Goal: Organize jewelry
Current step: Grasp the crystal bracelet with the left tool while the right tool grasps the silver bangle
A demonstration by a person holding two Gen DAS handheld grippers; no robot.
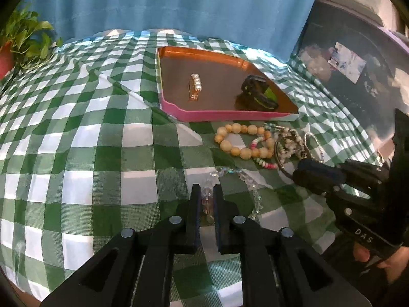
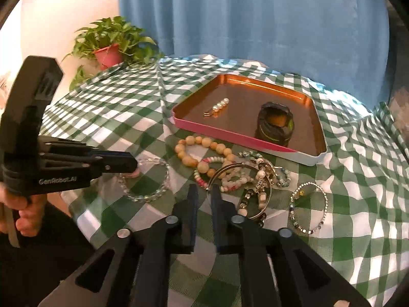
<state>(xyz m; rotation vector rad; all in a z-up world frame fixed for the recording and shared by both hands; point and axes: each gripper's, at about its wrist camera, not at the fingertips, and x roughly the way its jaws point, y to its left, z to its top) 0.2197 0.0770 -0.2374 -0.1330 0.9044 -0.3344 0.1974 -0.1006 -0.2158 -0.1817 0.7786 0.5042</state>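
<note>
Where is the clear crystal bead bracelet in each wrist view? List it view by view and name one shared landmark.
Left wrist view: clear bead bracelet bottom centre, one end pinched between the left tongs.
Right wrist view: bracelet left of centre, held by the left tongs coming in from the left.
Shared landmark: pink tray behind it.

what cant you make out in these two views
- Clear bead bracelet: left wrist view, the left gripper hides the pinched stretch.
- Tangled bracelet pile: right wrist view, overlapping strands can't be counted.
- Right gripper: left wrist view, side-on, gap unreadable.
</note>
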